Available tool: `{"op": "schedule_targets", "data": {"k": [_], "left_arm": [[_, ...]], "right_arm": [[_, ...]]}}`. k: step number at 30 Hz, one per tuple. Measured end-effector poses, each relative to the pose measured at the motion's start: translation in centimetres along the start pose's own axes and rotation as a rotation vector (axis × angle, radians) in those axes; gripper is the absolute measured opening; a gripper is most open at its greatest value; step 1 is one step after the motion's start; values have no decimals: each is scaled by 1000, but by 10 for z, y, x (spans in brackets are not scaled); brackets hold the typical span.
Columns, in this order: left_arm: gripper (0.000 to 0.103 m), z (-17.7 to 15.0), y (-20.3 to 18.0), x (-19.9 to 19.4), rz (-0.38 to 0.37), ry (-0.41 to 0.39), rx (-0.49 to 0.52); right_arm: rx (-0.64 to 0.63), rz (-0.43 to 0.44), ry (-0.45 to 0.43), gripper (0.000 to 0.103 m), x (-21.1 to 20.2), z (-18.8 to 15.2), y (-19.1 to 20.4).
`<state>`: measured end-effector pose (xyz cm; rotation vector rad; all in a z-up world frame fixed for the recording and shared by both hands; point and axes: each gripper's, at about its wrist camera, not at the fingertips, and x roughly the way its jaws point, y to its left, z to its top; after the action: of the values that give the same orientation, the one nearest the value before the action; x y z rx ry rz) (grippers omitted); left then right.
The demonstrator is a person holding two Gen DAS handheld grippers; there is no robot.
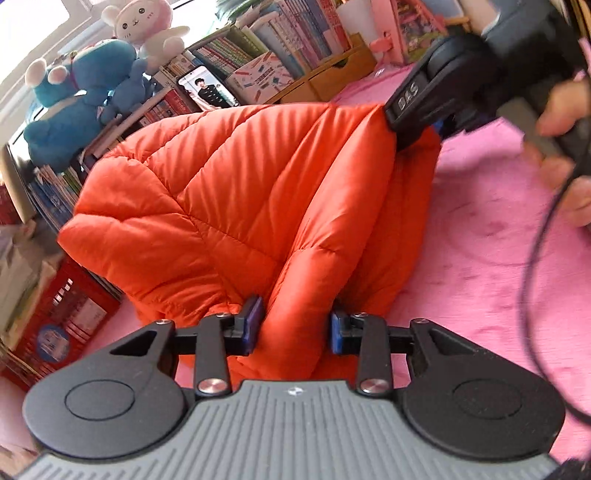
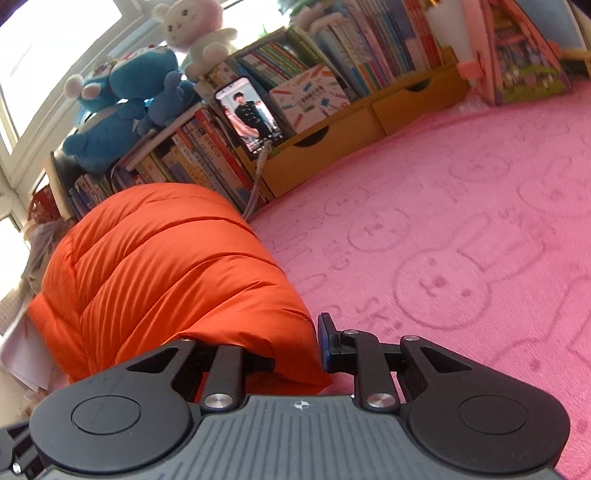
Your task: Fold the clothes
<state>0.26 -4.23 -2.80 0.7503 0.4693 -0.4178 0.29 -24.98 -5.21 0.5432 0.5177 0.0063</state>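
Note:
An orange quilted puffer jacket [image 1: 221, 192] lies bunched on a pink blanket [image 1: 480, 240]. In the left wrist view, my left gripper [image 1: 296, 328] is shut on a thick fold at the jacket's near edge, and the blue pads [image 1: 255, 325] press into the fabric from both sides. At the far right corner of the jacket, my right gripper [image 1: 406, 125] pinches the cloth, with a person's hand [image 1: 561, 155] on its handle. The right wrist view shows the jacket [image 2: 166, 266] on the left. There the right gripper [image 2: 295, 347] is shut on its corner, and the fabric hides the left finger.
The pink blanket [image 2: 443, 240] has embossed rabbit faces and stretches off to the right. Along the back stand rows of books [image 2: 332, 48], wooden drawers [image 2: 332, 144], a propped phone [image 2: 251, 114], and blue [image 2: 118, 103] and white [image 2: 195, 33] plush toys. A red crate [image 1: 62, 325] sits at left. A black cable [image 1: 535, 258] hangs at right.

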Motion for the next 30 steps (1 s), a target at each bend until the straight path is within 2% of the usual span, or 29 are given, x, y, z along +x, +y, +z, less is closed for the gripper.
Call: {"op": "schedule_targets", "data": {"k": [8, 21, 26, 30], "left_arm": [[35, 2, 32, 29, 31, 26, -28], [34, -6, 28, 20, 31, 3, -113], [33, -6, 26, 4, -13, 11, -143], [33, -13, 23, -11, -31, -20, -134]], "right_arm": [[-20, 7, -1, 21, 18, 2, 20], [64, -6, 31, 24, 29, -4, -1], [55, -5, 36, 24, 30, -4, -1], [48, 7, 43, 24, 31, -4, -1]]}}
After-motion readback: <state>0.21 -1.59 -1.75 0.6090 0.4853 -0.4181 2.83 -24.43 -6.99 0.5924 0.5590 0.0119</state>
